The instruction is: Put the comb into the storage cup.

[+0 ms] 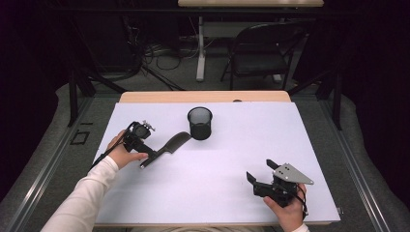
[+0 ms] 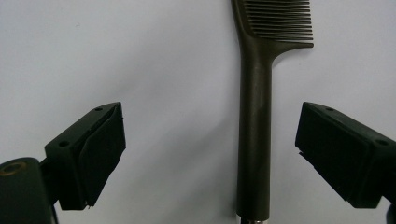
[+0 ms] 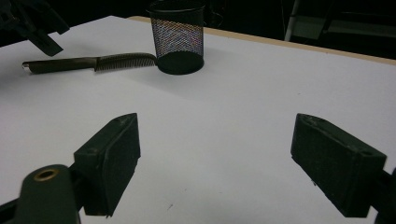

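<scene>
A dark comb (image 1: pixel 167 148) lies flat on the white worktop (image 1: pixel 232 154), its toothed end just beside a black mesh cup (image 1: pixel 200 123). The left claw (image 2: pixel 210 154) hangs released astride the handle; the right claw (image 3: pixel 215 163), also spread wide, sits well apart.

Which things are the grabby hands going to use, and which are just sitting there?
Probably in use:
comb, lying between the open left gripper jaws
black mesh cup, beside the comb

Just there:
right gripper, open and holding nothing
folding chair behind the table
</scene>
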Available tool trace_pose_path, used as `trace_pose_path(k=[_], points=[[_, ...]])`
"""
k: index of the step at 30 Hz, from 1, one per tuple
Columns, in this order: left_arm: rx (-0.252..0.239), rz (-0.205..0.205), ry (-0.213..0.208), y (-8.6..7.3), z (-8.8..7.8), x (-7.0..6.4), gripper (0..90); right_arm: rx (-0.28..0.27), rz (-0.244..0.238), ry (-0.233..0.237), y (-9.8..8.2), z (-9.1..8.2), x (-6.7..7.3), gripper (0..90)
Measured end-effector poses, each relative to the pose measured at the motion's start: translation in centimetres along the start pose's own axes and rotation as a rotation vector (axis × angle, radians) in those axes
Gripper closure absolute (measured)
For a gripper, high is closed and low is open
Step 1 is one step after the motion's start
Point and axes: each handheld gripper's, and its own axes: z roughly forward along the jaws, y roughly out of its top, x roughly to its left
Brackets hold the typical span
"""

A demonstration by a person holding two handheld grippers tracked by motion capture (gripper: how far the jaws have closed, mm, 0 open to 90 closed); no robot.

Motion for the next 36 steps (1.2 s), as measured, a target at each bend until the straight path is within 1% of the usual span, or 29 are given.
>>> trace_pose_path(k=[4,6,8,9,13,14,15,16,17,18,19,21,23,24,25,26,27,32,35,36], points=[[0.005,0.008,0.001,0.1,0.2,-0.2,12.0,-0.001,0.000,0.000,0.0,0.0,0.0,15.7],[0.010,0.010,0.010,0.3,0.4,-0.3,12.6,-0.001,0.000,0.000,0.0,0.1,0.0,15.7],[0.026,0.013,0.013,0.4,0.5,-0.4,13.8,0.002,-0.002,0.001,0.0,0.0,0.0,15.7],[0.025,0.017,0.017,0.5,0.6,-0.5,13.9,0.002,-0.001,0.000,0.0,0.0,0.0,15.7],[0.036,0.029,0.014,0.9,0.7,-0.8,15.7,0.003,-0.002,-0.001,0.0,0.0,0.0,15.7],[0.047,0.033,0.013,1.0,0.8,-0.9,16.3,0.004,-0.003,0.000,0.0,0.0,0.0,15.7],[0.047,0.033,0.013,1.0,0.8,-0.9,17.6,0.004,-0.003,0.000,0.0,0.0,0.0,15.7],[0.058,0.036,0.019,1.1,0.9,-1.0,19.7,0.004,-0.006,0.001,0.0,0.0,0.0,15.7],[0.062,0.035,0.020,1.1,1.0,-1.0,19.7,0.004,-0.006,0.001,0.0,0.0,0.0,15.7],[0.071,0.039,0.023,1.2,1.2,-1.1,24.1,0.005,-0.006,0.001,0.0,0.0,0.0,15.7],[0.080,0.041,0.026,1.2,1.2,-1.1,24.1,0.005,-0.006,0.001,0.0,0.0,0.0,15.7],[0.088,0.042,0.033,1.2,1.5,-1.1,28.7,0.004,-0.006,0.002,0.0,0.0,0.0,15.7],[0.096,0.043,0.029,1.2,1.5,-1.2,29.5,0.005,-0.006,0.002,0.0,0.0,0.0,15.7],[0.100,0.038,0.026,1.2,1.6,-1.2,32.1,0.007,-0.005,0.002,0.0,0.0,0.0,15.7],[0.106,0.037,0.025,1.3,1.6,-1.2,32.1,0.007,-0.005,0.002,0.0,0.0,0.0,15.7],[0.118,0.022,0.013,1.3,1.6,-1.2,35.4,0.007,-0.005,0.004,-0.1,0.1,0.0,15.7],[0.118,0.022,0.013,1.3,1.6,-1.2,37.8,0.007,-0.005,0.004,-0.1,0.1,0.0,15.7],[0.147,0.020,0.012,1.2,1.8,-1.2,40.5,0.008,-0.008,0.005,-0.1,0.1,0.0,15.8],[0.148,0.021,0.011,1.2,1.9,-1.2,40.5,0.008,-0.009,0.005,-0.1,0.1,0.0,15.7],[0.150,0.022,0.006,1.2,1.9,-1.2,42.1,0.008,-0.009,0.005,-0.1,0.1,0.0,15.8]])
